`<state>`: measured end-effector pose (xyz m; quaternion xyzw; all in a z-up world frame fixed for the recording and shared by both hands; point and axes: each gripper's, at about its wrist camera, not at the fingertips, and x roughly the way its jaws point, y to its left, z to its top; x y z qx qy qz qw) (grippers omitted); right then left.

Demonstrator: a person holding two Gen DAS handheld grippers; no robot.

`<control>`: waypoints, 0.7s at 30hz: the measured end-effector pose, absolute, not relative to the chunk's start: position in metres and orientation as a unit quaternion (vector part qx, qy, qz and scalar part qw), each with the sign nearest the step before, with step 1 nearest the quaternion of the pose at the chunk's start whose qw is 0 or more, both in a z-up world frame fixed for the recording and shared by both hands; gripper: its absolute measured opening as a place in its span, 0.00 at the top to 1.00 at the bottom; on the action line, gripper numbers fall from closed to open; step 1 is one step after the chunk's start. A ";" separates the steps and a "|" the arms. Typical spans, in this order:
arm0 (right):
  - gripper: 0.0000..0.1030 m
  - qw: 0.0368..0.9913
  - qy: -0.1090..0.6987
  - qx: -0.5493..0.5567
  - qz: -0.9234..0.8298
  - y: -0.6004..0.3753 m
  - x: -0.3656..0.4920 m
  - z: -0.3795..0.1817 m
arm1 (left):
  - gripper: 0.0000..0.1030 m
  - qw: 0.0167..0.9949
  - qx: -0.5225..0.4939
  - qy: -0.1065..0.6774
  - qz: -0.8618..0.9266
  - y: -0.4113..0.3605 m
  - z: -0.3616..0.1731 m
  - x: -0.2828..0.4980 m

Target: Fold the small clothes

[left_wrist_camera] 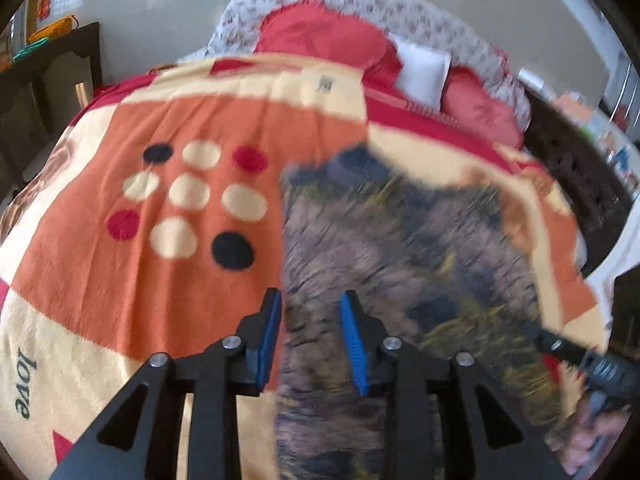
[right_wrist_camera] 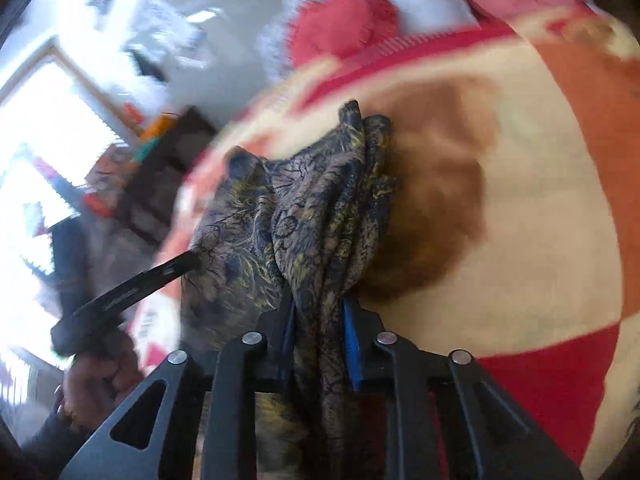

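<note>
A thin patterned garment (left_wrist_camera: 404, 240) in grey-purple, navy and yellow lies spread over the right half of the blanket, blurred by motion. My left gripper (left_wrist_camera: 312, 304) is open; the garment's left edge shows in the gap behind its blue pads (left_wrist_camera: 269, 340), not pinched. In the right wrist view my right gripper (right_wrist_camera: 318, 304) is shut on a bunched fold of the garment (right_wrist_camera: 320, 208), which rises in pleats from the jaws. The left gripper (right_wrist_camera: 192, 260) reaches the cloth's left edge there, held by a hand (right_wrist_camera: 100, 376). The right gripper (left_wrist_camera: 560, 344) shows at the lower right.
The bed carries an orange, cream and red blanket (left_wrist_camera: 132, 280) with round dots and the word "love". Red pillows (left_wrist_camera: 328, 36), a white pillow (left_wrist_camera: 424, 68) and flowered bedding lie at the head. A dark shelf (left_wrist_camera: 48, 80) stands left of the bed, and a bright window (right_wrist_camera: 48, 128) lies beyond.
</note>
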<state>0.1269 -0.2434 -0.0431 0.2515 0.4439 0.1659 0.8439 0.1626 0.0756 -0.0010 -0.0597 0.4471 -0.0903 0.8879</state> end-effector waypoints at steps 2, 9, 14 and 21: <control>1.00 0.838 0.436 0.284 0.166 -0.256 0.117 -0.037 | 0.46 0.895 -0.055 0.434 -0.092 0.078 0.001 0.153; 1.00 0.910 0.378 0.110 0.129 -0.223 0.066 0.036 | 0.35 0.924 -0.051 0.363 -0.111 0.053 0.039 0.129; 1.00 0.904 0.400 -0.038 0.147 -0.159 0.049 0.011 | 0.37 0.906 -0.034 0.412 -0.093 0.017 0.018 0.148; 1.00 0.907 0.397 -0.046 0.136 -0.168 0.042 -0.042 | 0.36 0.915 0.035 0.400 -0.046 -0.007 -0.030 0.140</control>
